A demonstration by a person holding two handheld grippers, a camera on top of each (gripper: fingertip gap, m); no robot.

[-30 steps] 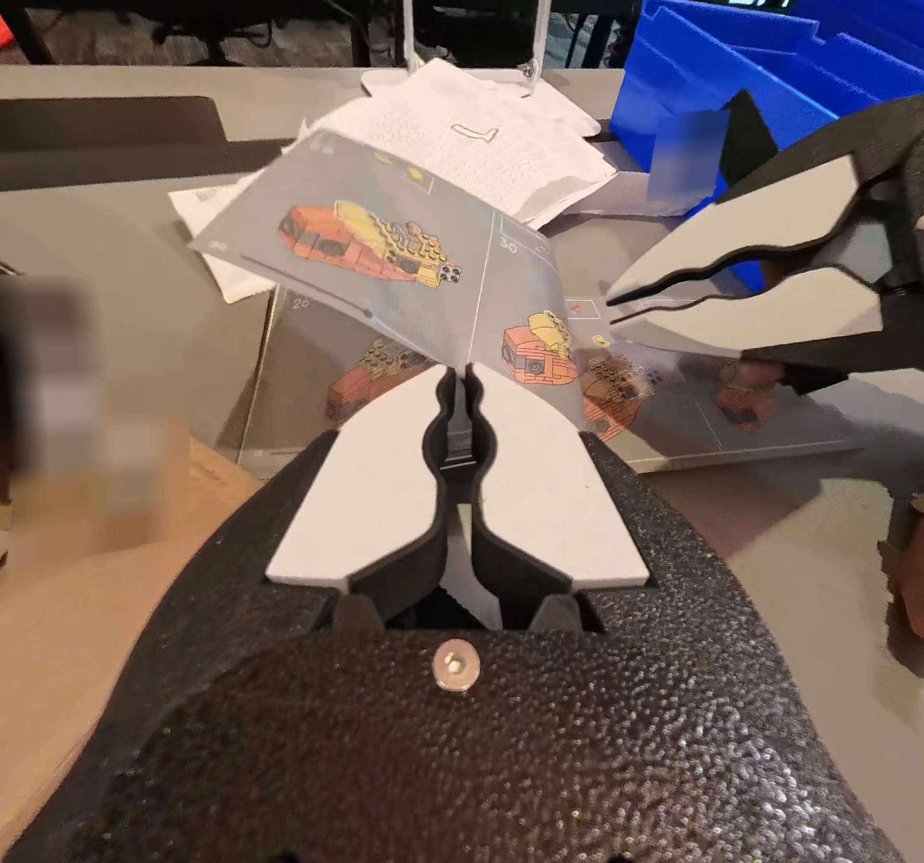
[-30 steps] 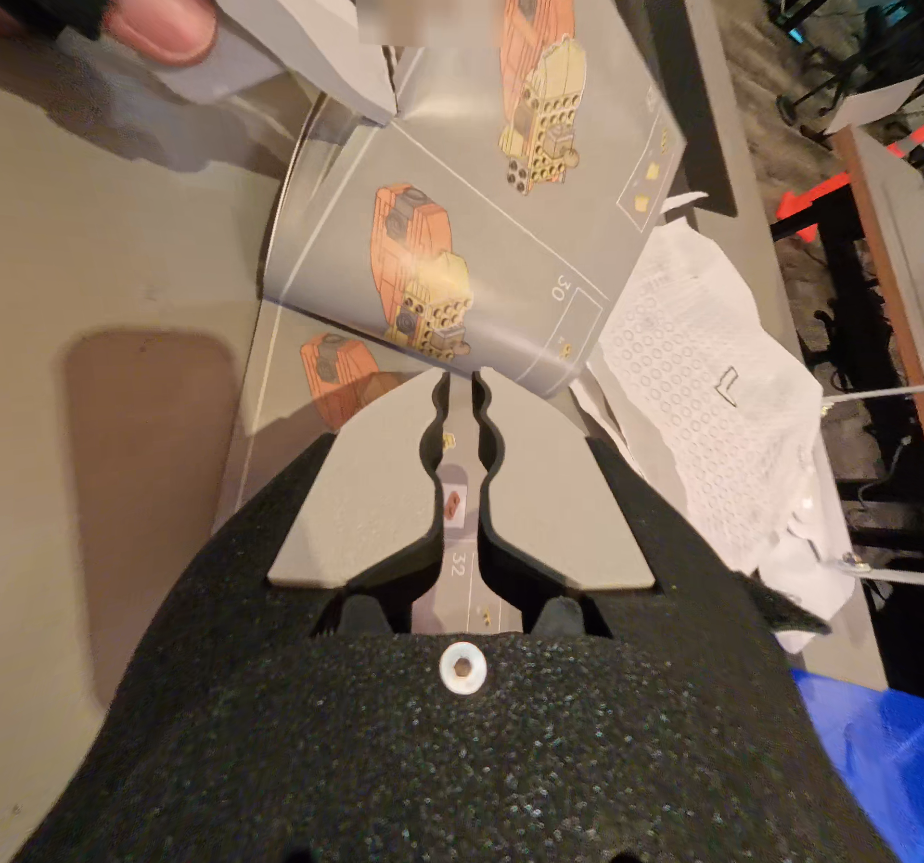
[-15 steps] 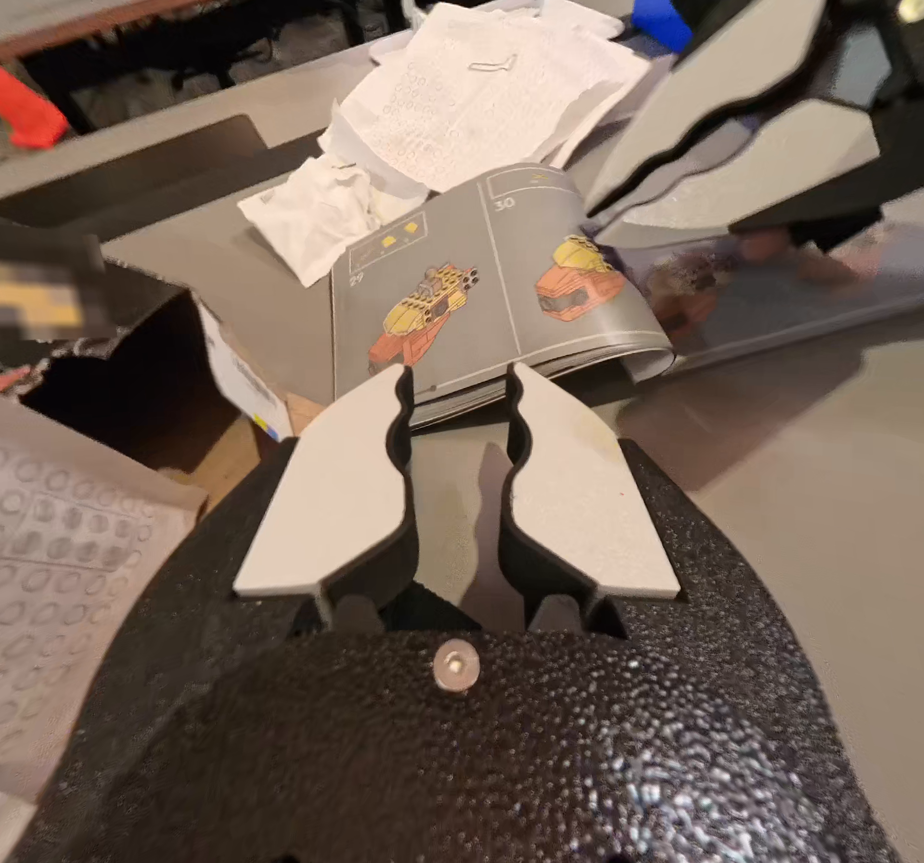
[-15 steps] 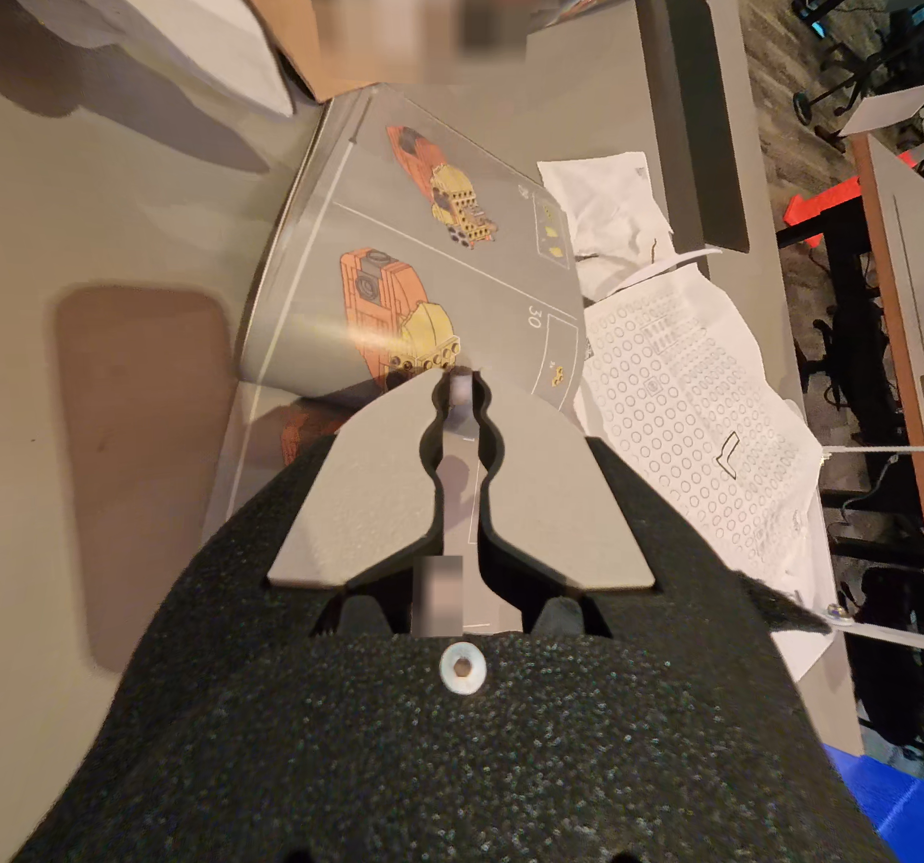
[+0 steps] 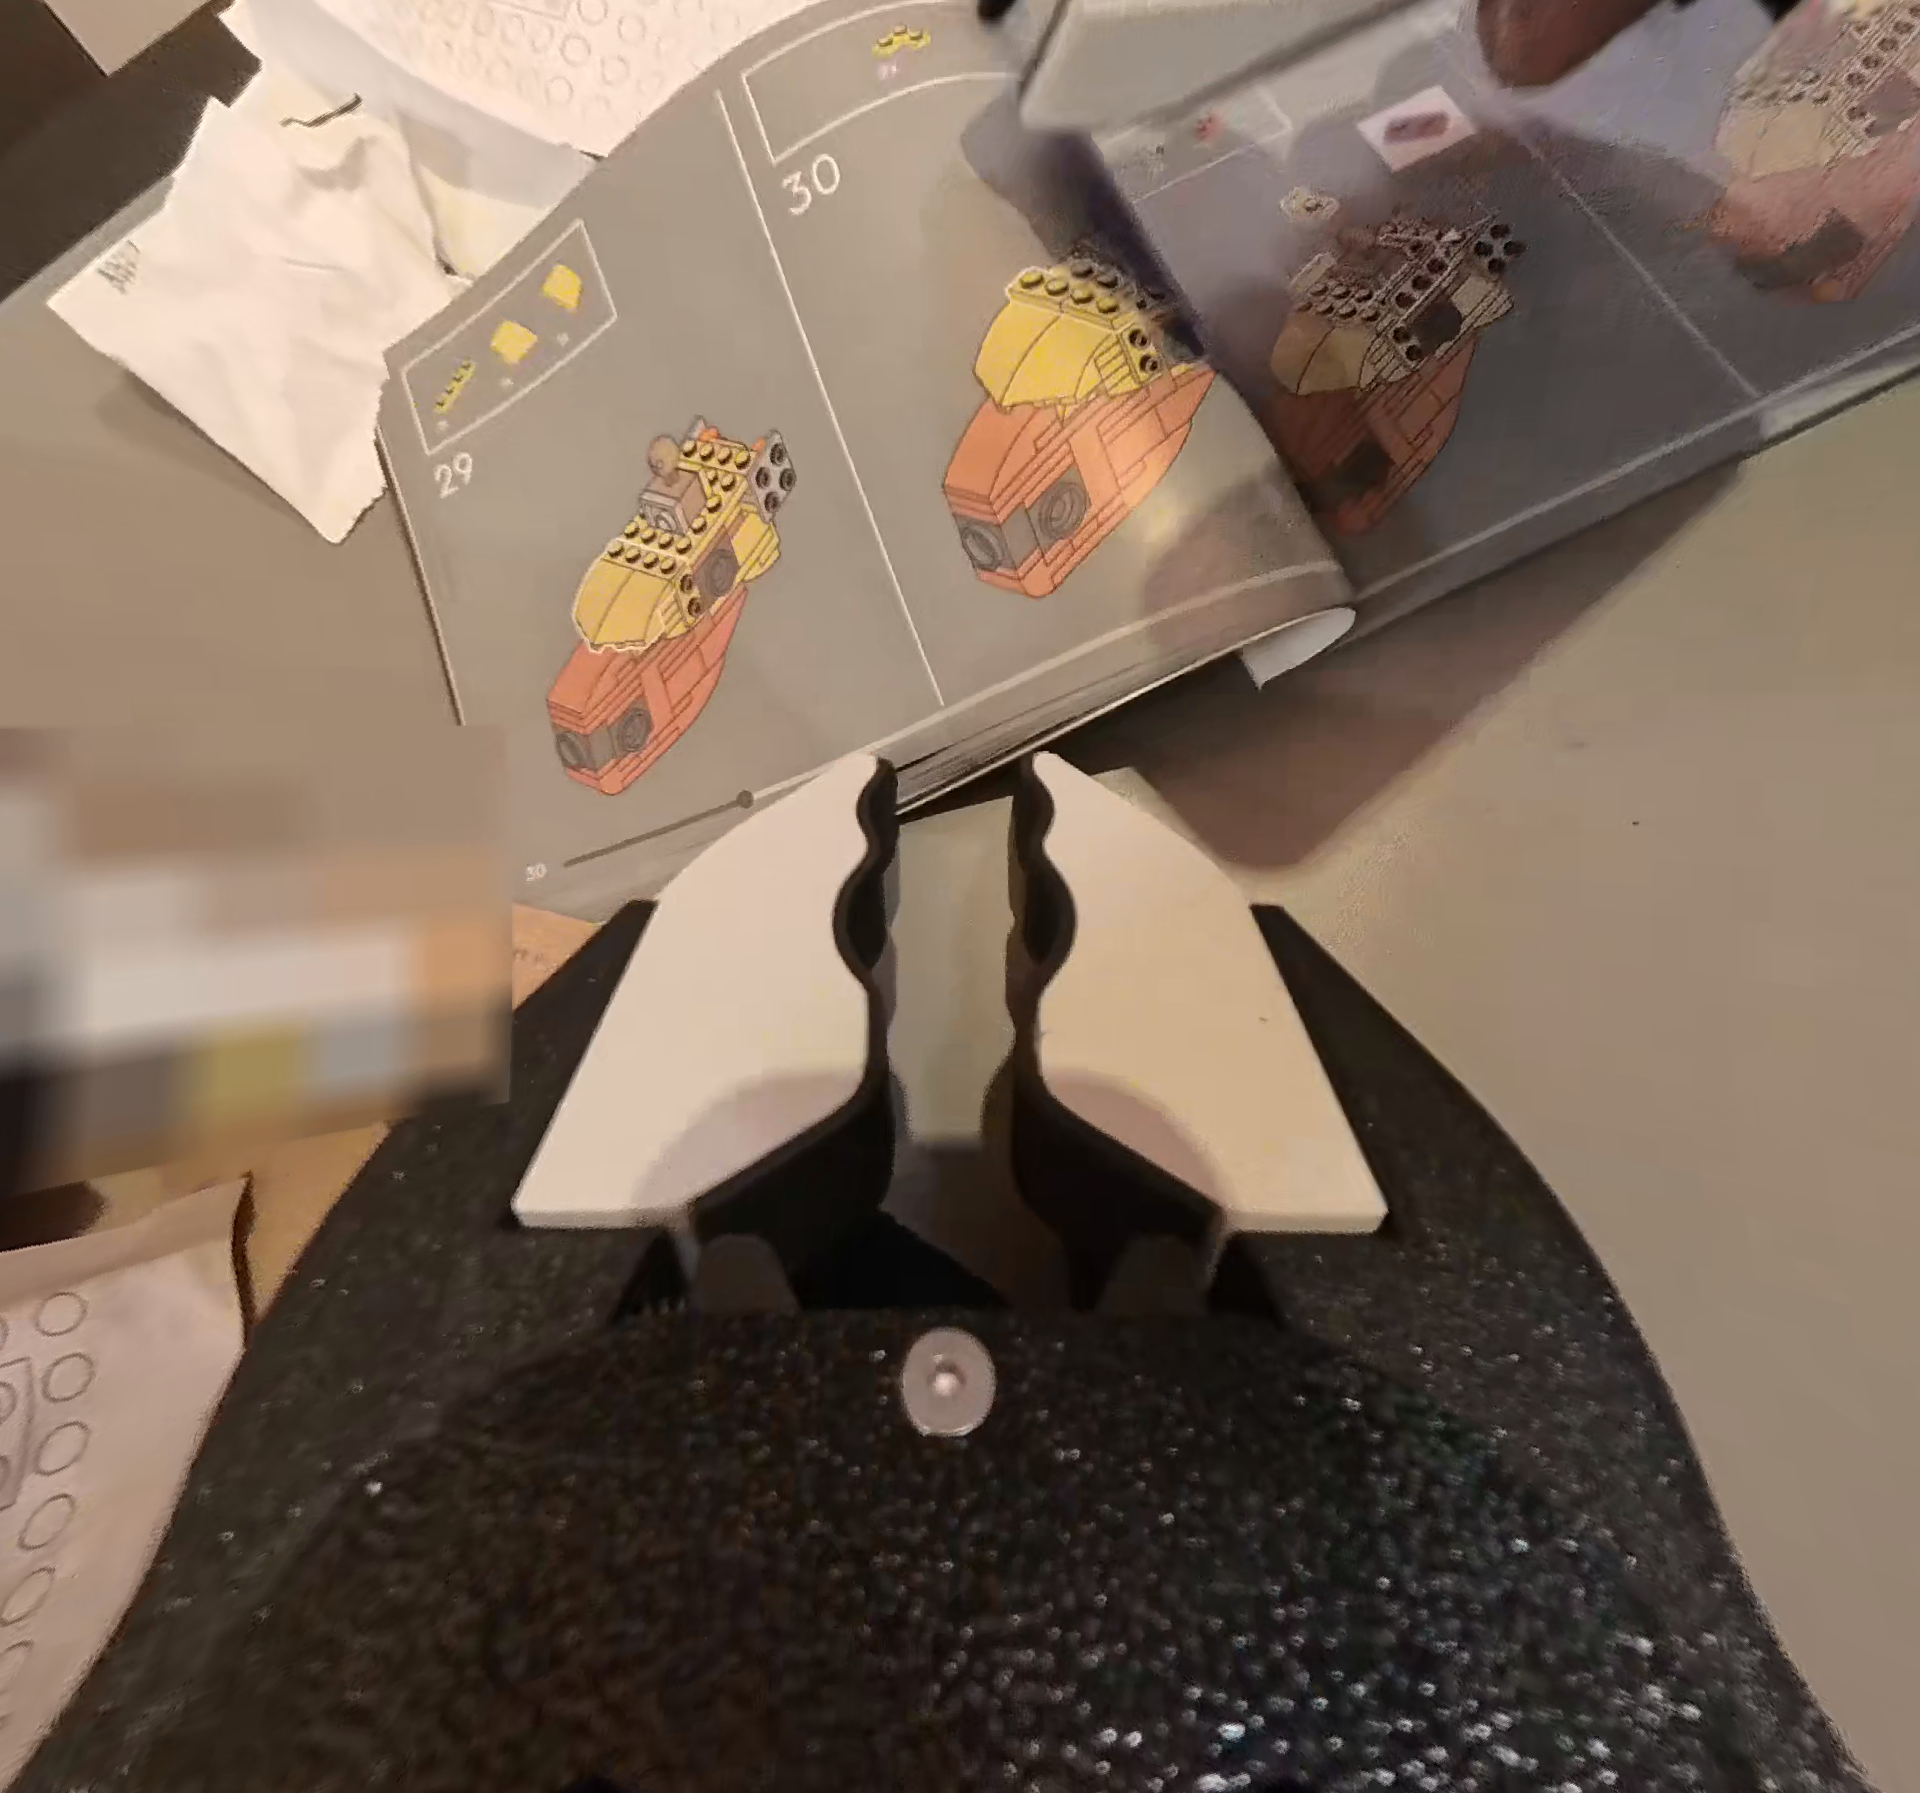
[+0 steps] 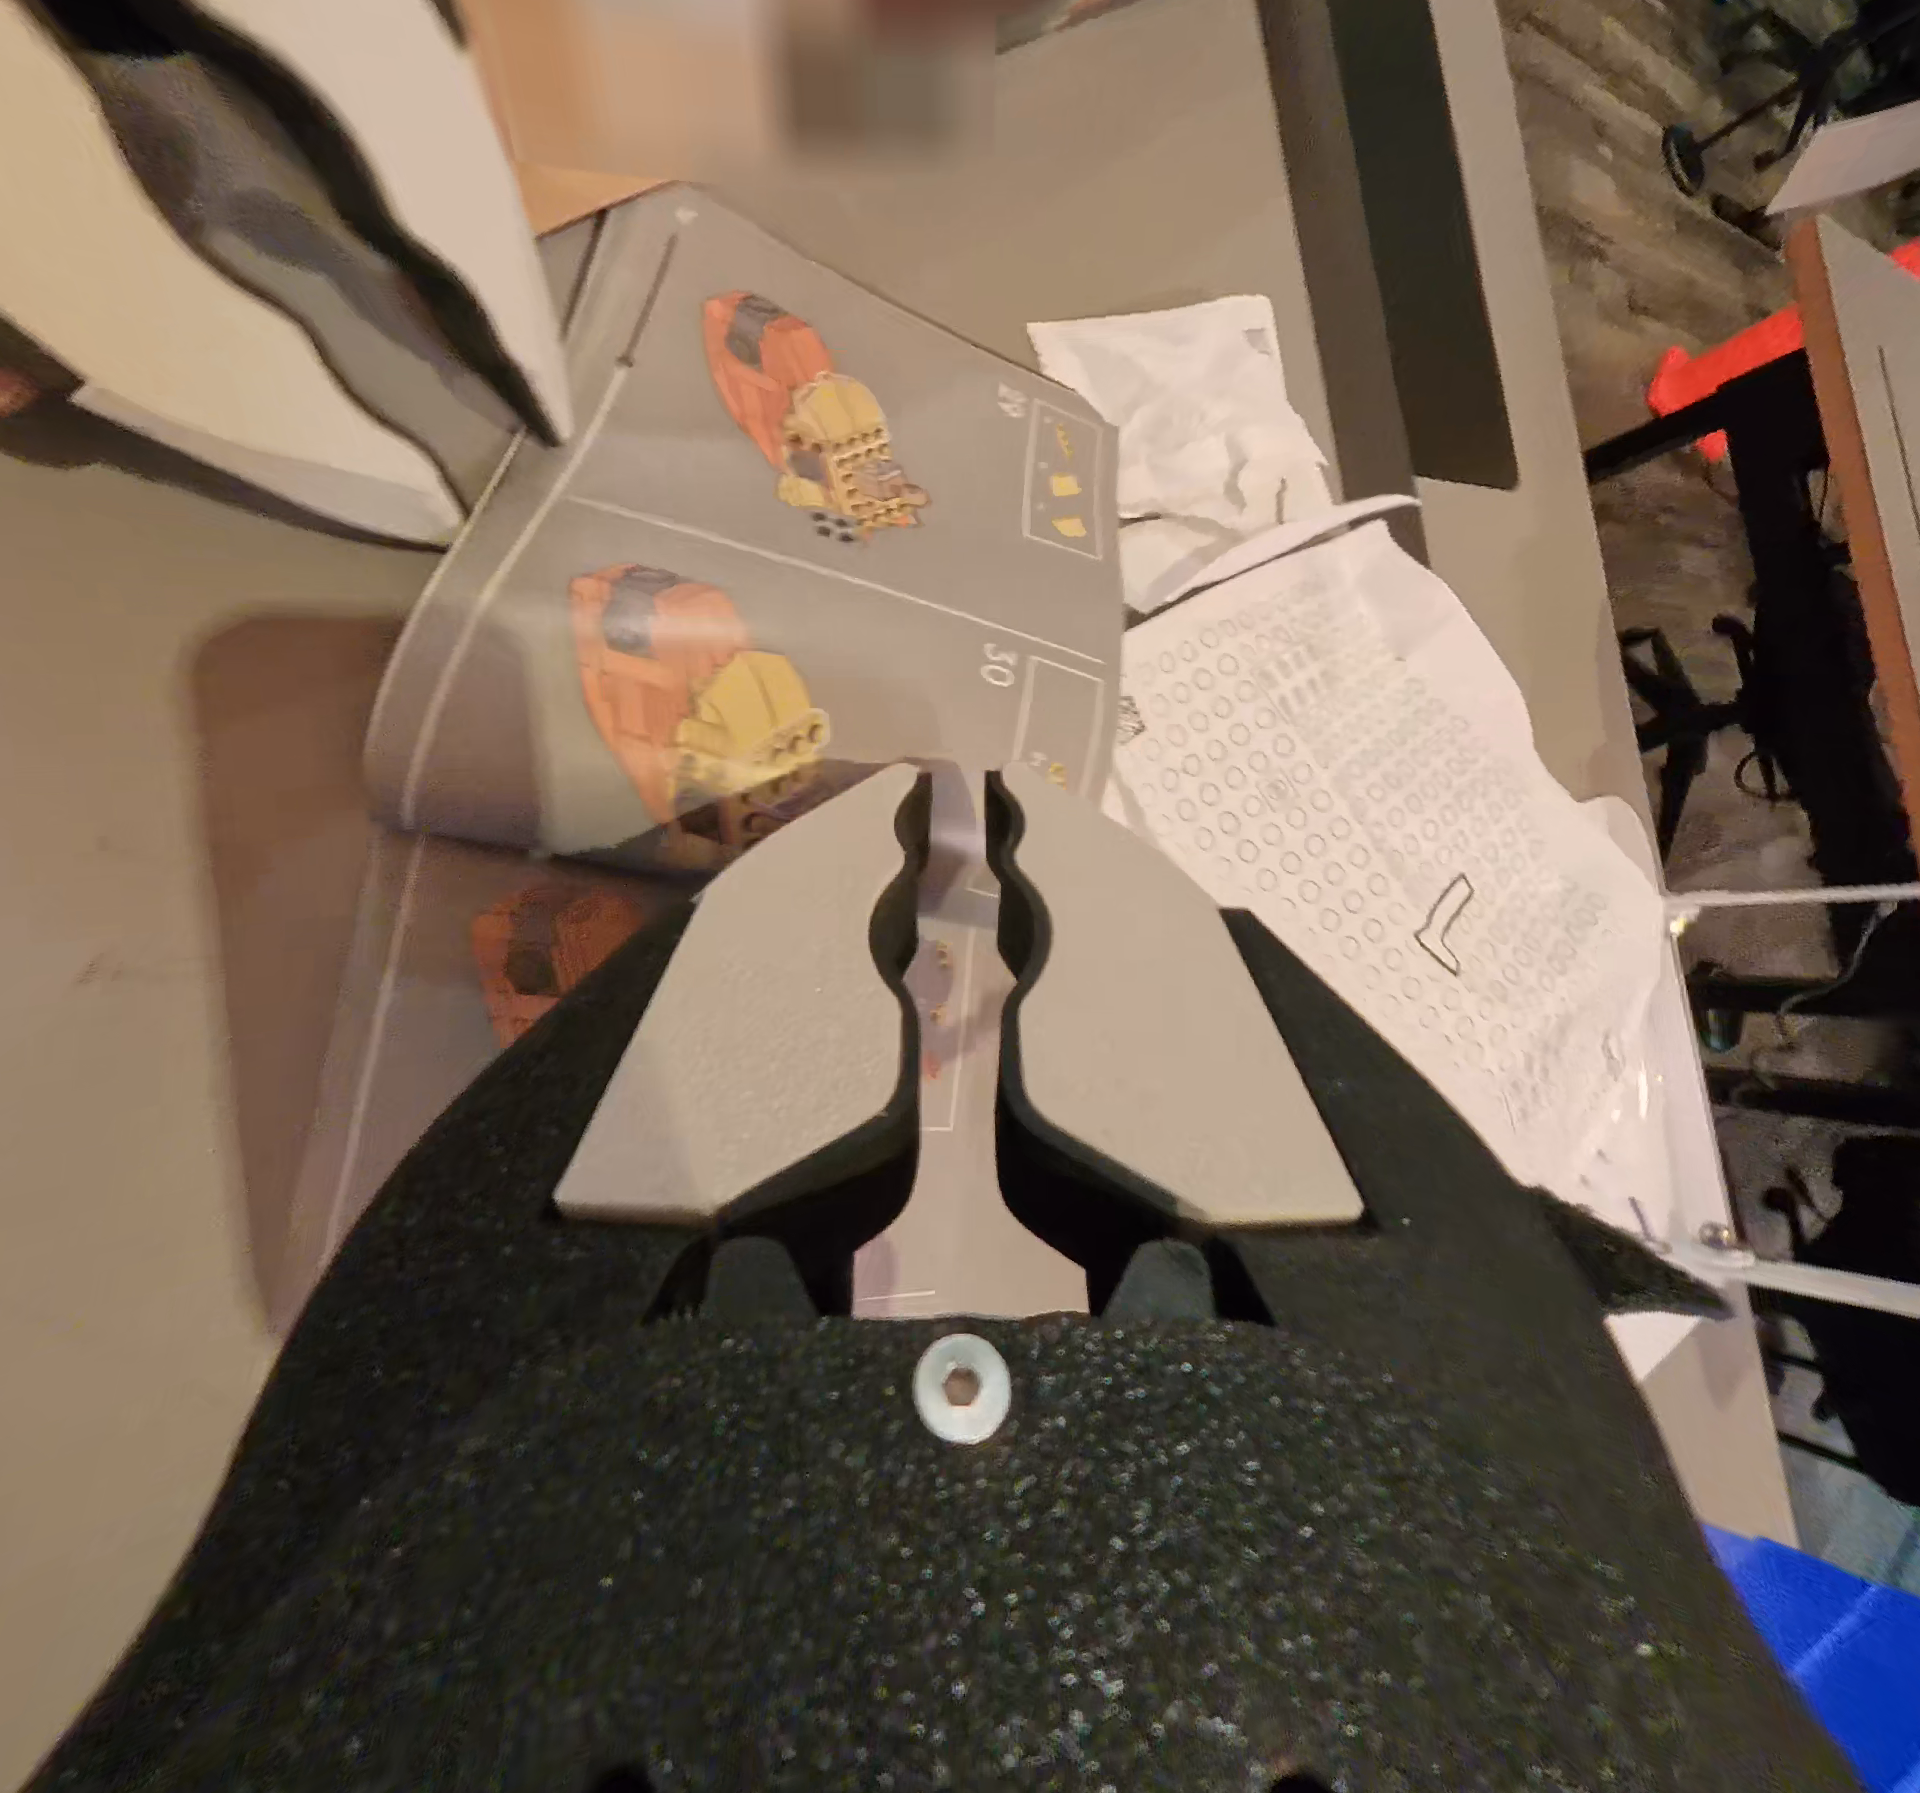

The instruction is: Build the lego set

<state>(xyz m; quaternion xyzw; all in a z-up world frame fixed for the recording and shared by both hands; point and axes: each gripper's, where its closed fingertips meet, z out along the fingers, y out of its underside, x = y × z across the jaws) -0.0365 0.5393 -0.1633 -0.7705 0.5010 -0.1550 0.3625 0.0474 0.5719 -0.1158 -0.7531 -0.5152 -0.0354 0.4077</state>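
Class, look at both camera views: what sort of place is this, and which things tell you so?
Probably a workshop or lab rather than a home: a plain grey worktable, more tables with black metal legs behind, and a blue storage bin.

Curled booklet (image 5: 852,455) ahead; bare table (image 5: 1558,912) rightward

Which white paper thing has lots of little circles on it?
The big flat paper bag, covered in printed circles, lying beside the instruction booklet. The small crumpled paper past it is plain white, with no circles.
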